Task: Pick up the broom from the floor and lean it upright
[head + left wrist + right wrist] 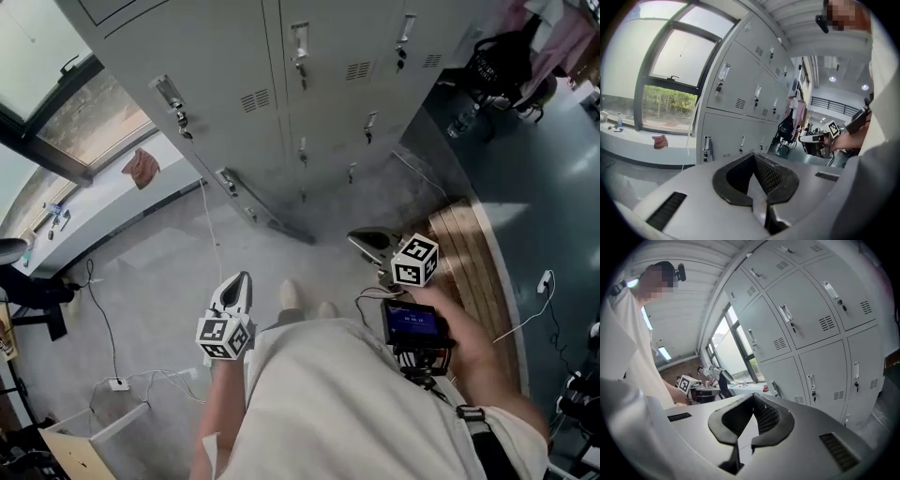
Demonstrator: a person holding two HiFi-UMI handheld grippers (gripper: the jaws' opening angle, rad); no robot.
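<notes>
A thin pale rod [212, 230], apparently the broom's handle, stands against the grey lockers [309, 84]; the left gripper view shows the rod [692, 126] by a locker edge. I cannot make out the broom's head. My left gripper [241, 280] is shut with nothing between its jaws, held in the air in front of my body and pointing at the lockers. My right gripper [362, 240] is also shut and empty, raised at the right near the wooden slats. In their own views the left gripper [754, 156] and the right gripper [753, 398] show closed jaws with only lockers beyond.
A wooden slatted platform [473, 262] lies at the right. Cables and a plug [117, 382] trail over the floor at the left, near a cardboard box [84, 441]. A pink cloth [141, 167] sits on the window sill. Bags [502, 61] hang at the top right.
</notes>
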